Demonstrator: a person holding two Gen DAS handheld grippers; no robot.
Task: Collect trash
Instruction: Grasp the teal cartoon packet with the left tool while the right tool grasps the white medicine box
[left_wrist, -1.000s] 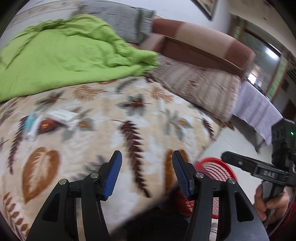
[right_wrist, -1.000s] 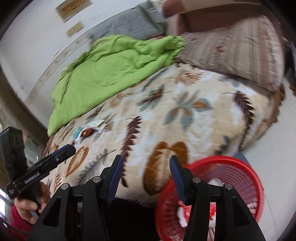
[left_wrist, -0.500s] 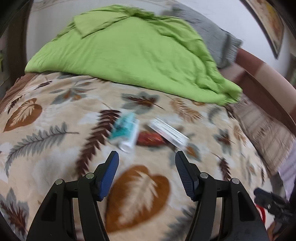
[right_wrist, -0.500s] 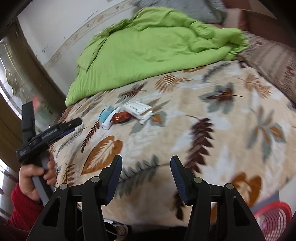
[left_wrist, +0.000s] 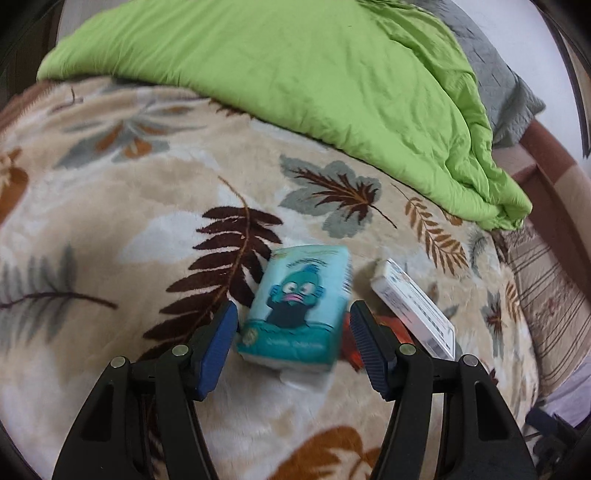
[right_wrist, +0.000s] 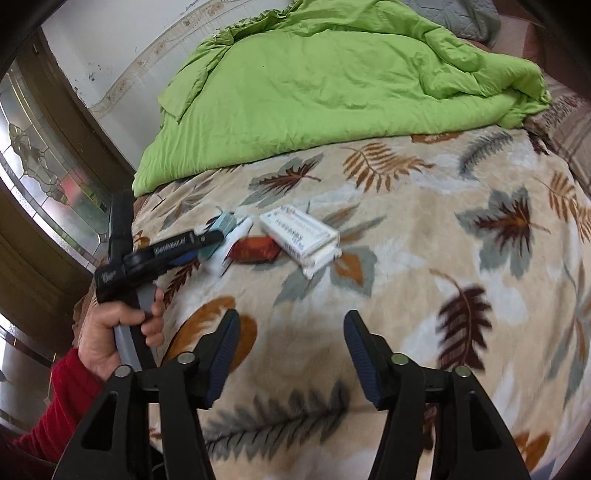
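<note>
Since half a second ago the left gripper (left_wrist: 293, 345) has closed in on the trash: the teal pack (left_wrist: 295, 306), then small and mid-frame ahead of the fingers, now sits low centre in the left view, between the two blue pads (left_wrist: 218, 347); the right view has shifted little, the same three items staying upper left of centre.

Left gripper: jaws spread, one pad on each side of the pack; small gaps show on both sides, contact not evident; frame slightly blurred. Pack lies flat on the leaf-print blanket (left_wrist: 147, 229), cartoon face up.

Just right of the pack, partly hidden by the right pad: a red wrapper (left_wrist: 400, 332); right of that, a white box (left_wrist: 413, 306) running diagonally toward lower right; box and wrapper appear to touch; cannot tell for certain.

Right gripper (right_wrist: 291, 354): jaws spread, nothing between them, low centre of its frame over bare blanket (right_wrist: 406, 295); well apart from the trash.

Right view, upper left of centre: pack (right_wrist: 225, 225) mostly hidden behind the left gripper (right_wrist: 207, 243), whose fingers straddle it; wrapper (right_wrist: 255, 249) just right of it; box (right_wrist: 299, 234) right again, angled.

Left hand (right_wrist: 118, 328), red sleeve, grips the handle at the left edge of the right view.

Green quilt (left_wrist: 295, 74) heaped across the top of both views; (right_wrist: 332, 85).
</note>
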